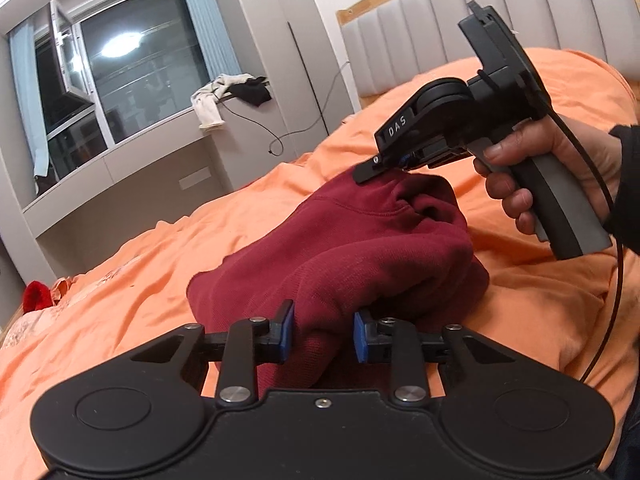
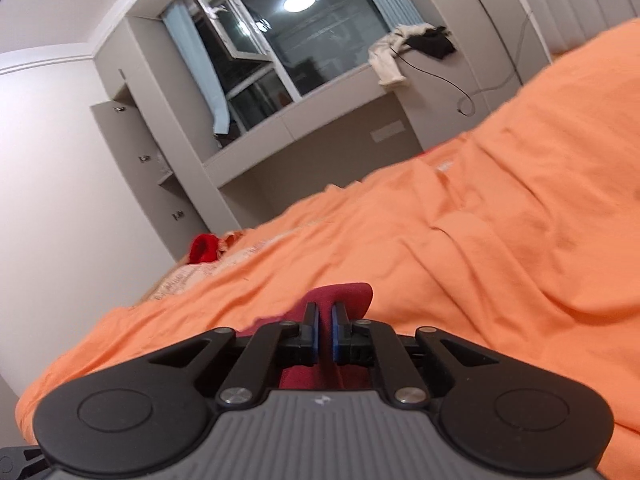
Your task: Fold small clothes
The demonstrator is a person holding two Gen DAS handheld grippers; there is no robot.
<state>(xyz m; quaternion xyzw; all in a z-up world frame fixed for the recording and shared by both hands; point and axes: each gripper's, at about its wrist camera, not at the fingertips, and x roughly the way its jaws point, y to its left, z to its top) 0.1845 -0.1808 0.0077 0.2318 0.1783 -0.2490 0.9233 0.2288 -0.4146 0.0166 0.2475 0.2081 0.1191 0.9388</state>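
The left gripper (image 1: 323, 332) has its blue pads partly closed on a thick bunch of the dark red garment (image 1: 352, 248), which fills the gap between them. The right gripper (image 2: 325, 334), held in a person's hand (image 1: 536, 172), is pinched nearly shut on the garment's far edge; in its own view a thin fold of the same red cloth (image 2: 344, 300) runs between its pads.

The garment sits in a crumpled mound on the orange duvet (image 1: 520, 320) of a bed, gathered between the two grippers, with a stitched seam curving across its top. A black cable (image 1: 616, 280) hangs from the right gripper's handle, to the right of the garment.

Beyond the garment, the duvet rises in soft wrinkles toward a grey padded headboard (image 1: 480, 8) with a wooden frame. Well to the garment's left, at the bed's edge, lies a small bright red item (image 1: 36, 292), too small to identify. Farther behind it, a window (image 1: 132, 72) with a pane swung open shows a reflected ceiling light. On the sill lie white and black clothes (image 1: 228, 96), with a thin cord (image 1: 260, 128) dangling below them.
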